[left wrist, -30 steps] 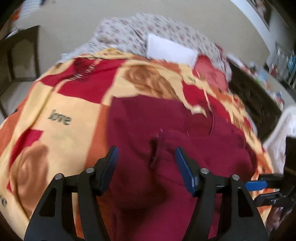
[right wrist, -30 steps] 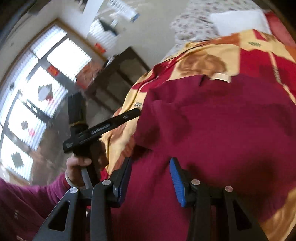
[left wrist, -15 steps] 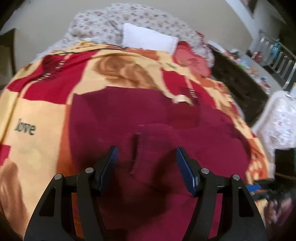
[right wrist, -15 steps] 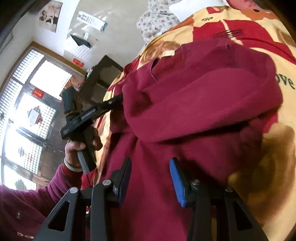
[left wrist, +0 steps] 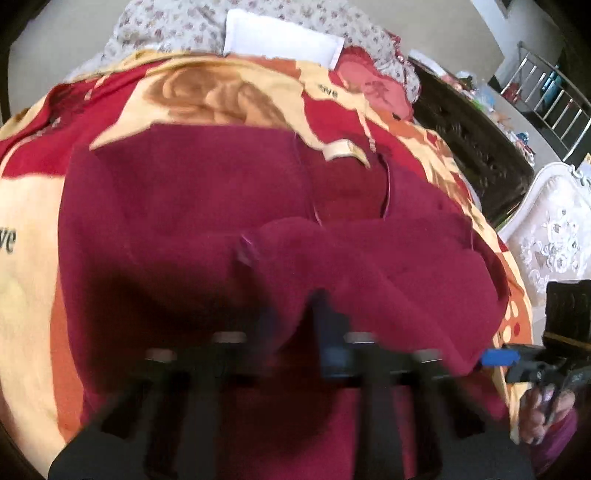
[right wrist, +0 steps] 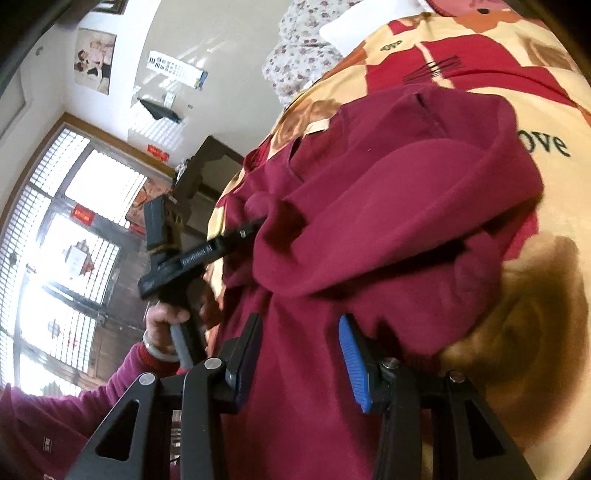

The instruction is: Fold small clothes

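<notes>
A dark red garment lies spread on a red and yellow blanket, with a fold of cloth doubled over its near part. My left gripper is blurred; its fingers stand close together with red cloth between them. In the right wrist view its tip is buried in the fold. My right gripper is open, blue pads apart, just over the garment's near edge. It also shows at the right edge of the left wrist view.
A floral pillow and a white cloth lie at the bed's far end. A dark wooden cabinet and a white chair stand right of the bed. A window and dark desk are on the left.
My left gripper's fingers have closed in from wide open onto the red cloth, with motion blur. My right gripper has stayed open and moved little over the last half second.
</notes>
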The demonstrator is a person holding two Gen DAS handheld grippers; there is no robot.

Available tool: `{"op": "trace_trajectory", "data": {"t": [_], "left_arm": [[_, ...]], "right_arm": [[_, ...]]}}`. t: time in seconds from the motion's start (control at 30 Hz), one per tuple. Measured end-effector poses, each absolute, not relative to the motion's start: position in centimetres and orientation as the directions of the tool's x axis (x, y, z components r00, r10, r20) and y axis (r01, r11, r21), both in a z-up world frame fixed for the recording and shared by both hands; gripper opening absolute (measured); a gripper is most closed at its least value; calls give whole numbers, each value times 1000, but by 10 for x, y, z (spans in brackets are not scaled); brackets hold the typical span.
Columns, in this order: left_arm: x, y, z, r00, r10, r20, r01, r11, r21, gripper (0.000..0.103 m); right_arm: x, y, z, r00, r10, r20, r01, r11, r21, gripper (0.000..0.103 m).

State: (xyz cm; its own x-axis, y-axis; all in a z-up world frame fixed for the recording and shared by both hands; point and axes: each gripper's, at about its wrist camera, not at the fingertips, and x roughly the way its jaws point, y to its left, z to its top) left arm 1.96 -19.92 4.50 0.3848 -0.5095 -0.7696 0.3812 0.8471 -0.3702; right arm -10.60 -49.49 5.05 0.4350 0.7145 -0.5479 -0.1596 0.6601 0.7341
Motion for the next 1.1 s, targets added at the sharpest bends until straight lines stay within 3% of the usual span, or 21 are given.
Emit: {"op": "trace_trajectory", "data": {"t": [0.23, 0.43, 0.57, 0.73, 0.83, 0.87, 0.9, 1.1], "left_arm": [[-21, -152, 87, 410, -598, -689, 332, 801, -498, 9], [-35, -122, 101, 425, -615, -664, 254, 785, -565, 9], [-27, -120, 96, 422, -572, -703, 209, 816, -538, 9], [-18, -111, 88, 376, -577, -725, 123, 806, -578, 13], [-18, -101, 95, 415, -563, -715, 136, 815, -563, 39], [-19, -97, 97, 434, -557, -708, 140, 818, -558, 58], [-19, -92, 99, 456, -552, -698, 136, 818, -558, 66], [-11, -80, 96, 486, -505, -713, 107, 845, -525, 66]], "right_arm": [[-84, -490, 51, 436, 712, -550, -195, 671, 715, 41], [-53, -491, 78, 489, 731, -475, -227, 633, 740, 41], [-1, -474, 108, 503, 694, -515, -274, 693, 667, 41], [67, -471, 95, 382, 673, -633, -158, 723, 673, 41], [54, -490, 115, 440, 649, -621, -190, 743, 641, 41], [49, -498, 119, 460, 634, -621, -185, 753, 631, 41], [39, -506, 122, 487, 614, -621, -170, 765, 622, 41], [-17, -465, 113, 412, 659, -629, -344, 752, 563, 41]]}}
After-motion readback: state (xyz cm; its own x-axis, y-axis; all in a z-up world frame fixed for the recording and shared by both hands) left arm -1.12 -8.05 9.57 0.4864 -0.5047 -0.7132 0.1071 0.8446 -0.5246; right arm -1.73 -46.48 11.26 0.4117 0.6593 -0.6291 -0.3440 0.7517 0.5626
